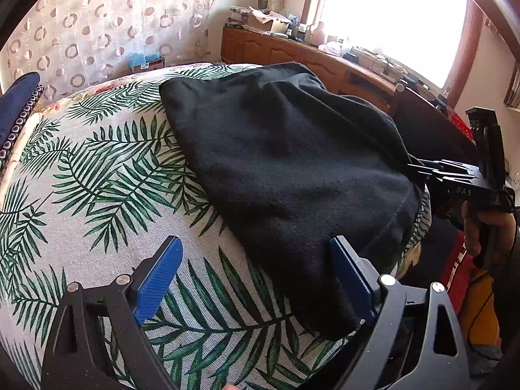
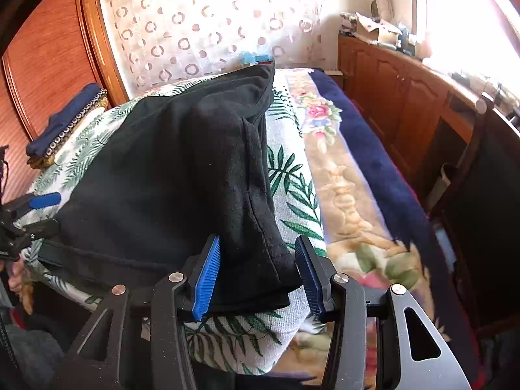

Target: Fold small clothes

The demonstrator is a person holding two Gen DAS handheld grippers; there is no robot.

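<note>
A black garment (image 1: 286,162) lies spread on a palm-leaf cloth (image 1: 107,175); it also shows in the right wrist view (image 2: 182,178). My left gripper (image 1: 256,279) is open, its blue pads wide apart around the garment's near left corner. My right gripper (image 2: 256,273) is open, its blue pads either side of the garment's near right corner, not clamped. The right gripper shows at the garment's right edge in the left wrist view (image 1: 422,169). The left gripper shows at the far left in the right wrist view (image 2: 39,208).
A folded dark blue item (image 2: 65,113) lies at the back left by the wooden headboard (image 2: 48,48). A floral blanket (image 2: 344,188) covers the bed to the right. A wooden cabinet (image 2: 406,97) with clutter runs under the window. A patterned curtain (image 1: 107,16) hangs behind.
</note>
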